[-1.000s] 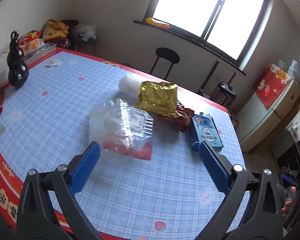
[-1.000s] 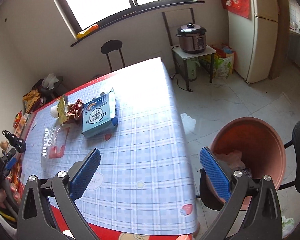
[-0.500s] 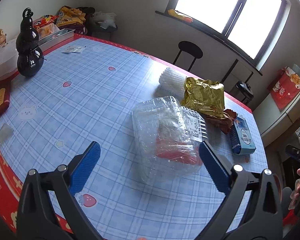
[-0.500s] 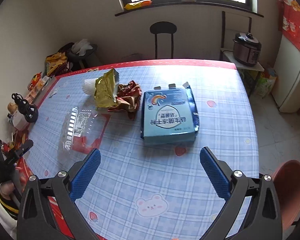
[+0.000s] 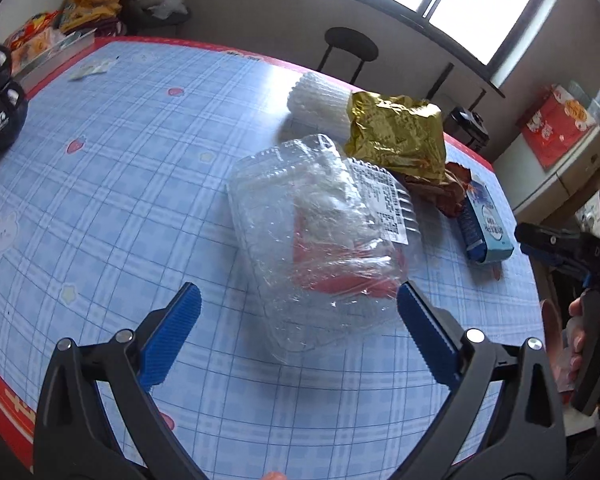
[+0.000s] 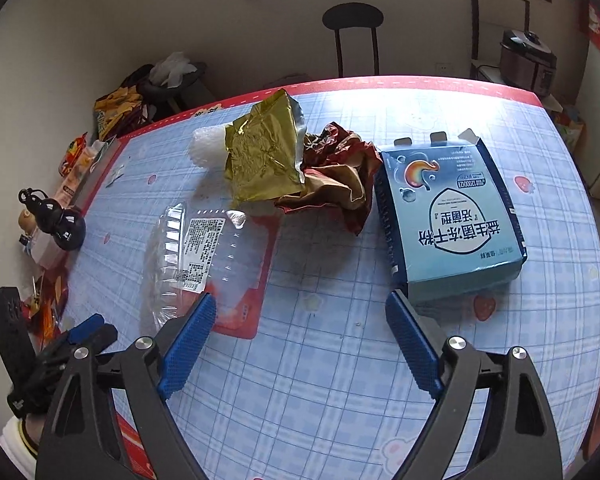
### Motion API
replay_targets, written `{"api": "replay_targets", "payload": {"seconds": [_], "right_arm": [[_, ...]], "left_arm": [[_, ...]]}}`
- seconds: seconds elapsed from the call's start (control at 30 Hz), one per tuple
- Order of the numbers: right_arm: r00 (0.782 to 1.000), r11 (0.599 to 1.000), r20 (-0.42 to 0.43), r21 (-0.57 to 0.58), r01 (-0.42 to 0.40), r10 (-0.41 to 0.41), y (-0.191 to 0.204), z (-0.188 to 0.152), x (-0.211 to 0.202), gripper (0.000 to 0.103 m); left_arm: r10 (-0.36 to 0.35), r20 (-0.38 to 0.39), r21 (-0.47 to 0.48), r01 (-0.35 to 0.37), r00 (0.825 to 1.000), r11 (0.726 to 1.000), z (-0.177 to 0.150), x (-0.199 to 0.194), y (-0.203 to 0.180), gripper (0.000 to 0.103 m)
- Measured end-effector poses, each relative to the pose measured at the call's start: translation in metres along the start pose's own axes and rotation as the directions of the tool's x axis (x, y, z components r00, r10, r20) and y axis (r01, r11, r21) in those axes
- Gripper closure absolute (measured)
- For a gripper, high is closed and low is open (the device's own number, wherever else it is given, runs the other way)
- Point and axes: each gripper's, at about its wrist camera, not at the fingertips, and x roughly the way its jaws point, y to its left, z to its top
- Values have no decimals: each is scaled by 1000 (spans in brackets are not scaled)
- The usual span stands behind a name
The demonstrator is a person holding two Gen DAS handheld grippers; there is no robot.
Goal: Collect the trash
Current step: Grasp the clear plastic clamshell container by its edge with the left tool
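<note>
A wide surface under a blue checked cloth with a red border takes up most of the room in front of me, and the trash sits bunched toward its middle. Biggest of the lot is the blue carton, lying flat with its flaps open at the far end; its near corner sits just ahead of the right gripper, off toward that gripper's right-hand jaw. Next in size is the clear plastic clamshell, crumpled, with a white label and something red showing through; it lies directly ahead of the left gripper, its long axis running away from the jaws and slightly leftward, its near end almost between them. Behind it rest a gold foil bag, a dark red crumpled wrapper touching the bag and close beside the carton, and a roll of white foam netting poking out from under the foil. Both pairs of jaws stand wide apart and hold nothing. The left gripper is plainly the nearer to the clamshell, held low and tipped down at the cloth; I judge it only needs to ease forward and close across the short width. The right gripper hovers a little higher, angled down toward the gap between clamshell and carton.
</note>
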Motion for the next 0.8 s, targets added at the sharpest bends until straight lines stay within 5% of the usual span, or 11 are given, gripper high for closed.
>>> {"api": "replay_targets", "payload": {"seconds": [0.17, 0.33, 0.4, 0.63, 0.8], "right_arm": [[1000, 999, 8, 37, 7, -7, -12, -4, -8, 18], [999, 995, 32, 100, 7, -10, -36, -9, -22, 18], [999, 992, 31, 124, 7, -11, -46, -14, -24, 18], [1000, 983, 11, 183, 5, -7, -72, -25, -25, 18], [1000, 984, 10, 179, -1, 0, -73, -22, -25, 18]], "left_arm": [[93, 66, 211, -105, 993, 972, -14, 8, -53, 7], [225, 167, 381, -274, 960, 883, -36, 25, -93, 7], [279, 199, 425, -339, 939, 839, -43, 35, -102, 18], [393, 203, 438, -442, 897, 782, -39, 60, -98, 30], [412, 227, 427, -470, 882, 772, -31, 50, -87, 56]]}}
